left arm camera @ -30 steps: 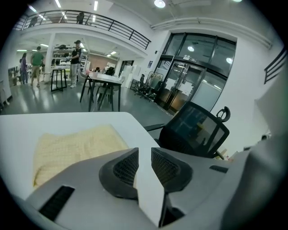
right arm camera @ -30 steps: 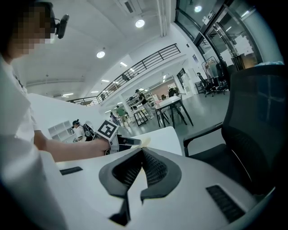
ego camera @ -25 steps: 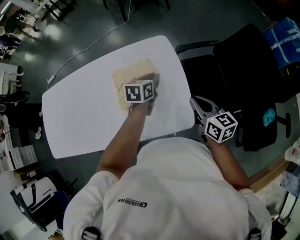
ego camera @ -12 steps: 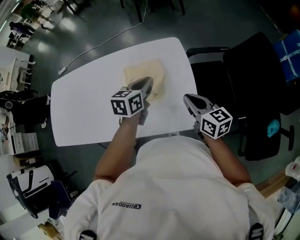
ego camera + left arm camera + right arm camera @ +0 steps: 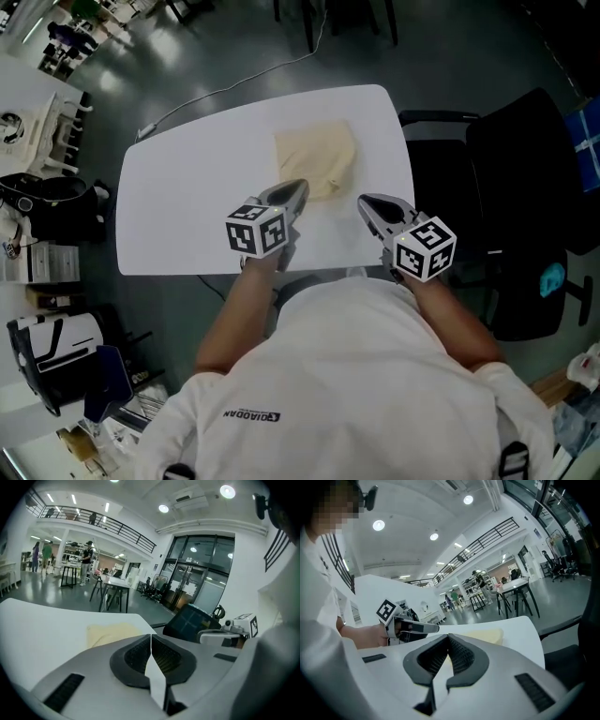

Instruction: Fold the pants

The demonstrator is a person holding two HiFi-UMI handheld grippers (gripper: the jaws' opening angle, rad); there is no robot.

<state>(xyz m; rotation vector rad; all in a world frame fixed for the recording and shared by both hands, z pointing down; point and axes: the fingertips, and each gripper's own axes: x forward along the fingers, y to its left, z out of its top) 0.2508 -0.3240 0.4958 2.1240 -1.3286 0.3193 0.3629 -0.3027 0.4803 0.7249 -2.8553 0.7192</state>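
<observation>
The beige pants [image 5: 316,159] lie folded into a small rectangle on the far right part of the white table [image 5: 187,206]. My left gripper [image 5: 292,185] hovers just short of their near edge and touches nothing. In the left gripper view the pads meet at the tip of the left gripper [image 5: 151,637] as its jaws finish closing, and the pants [image 5: 112,632] lie beyond it. My right gripper [image 5: 366,202] hangs over the table's near right corner, to the right of the pants. Its jaws are together and empty at the tip of the right gripper [image 5: 449,638]. The pants [image 5: 483,634] show behind it.
A black office chair [image 5: 506,206] stands close to the table's right side. A white cable [image 5: 234,84] runs across the dark floor beyond the far edge. Bags and equipment [image 5: 56,347] crowd the floor at the left. My torso fills the near side.
My left gripper has lifted off the pants and drawn back toward me, its jaws coming together. My right gripper has moved in over the table's near right corner. The pants stay folded.
</observation>
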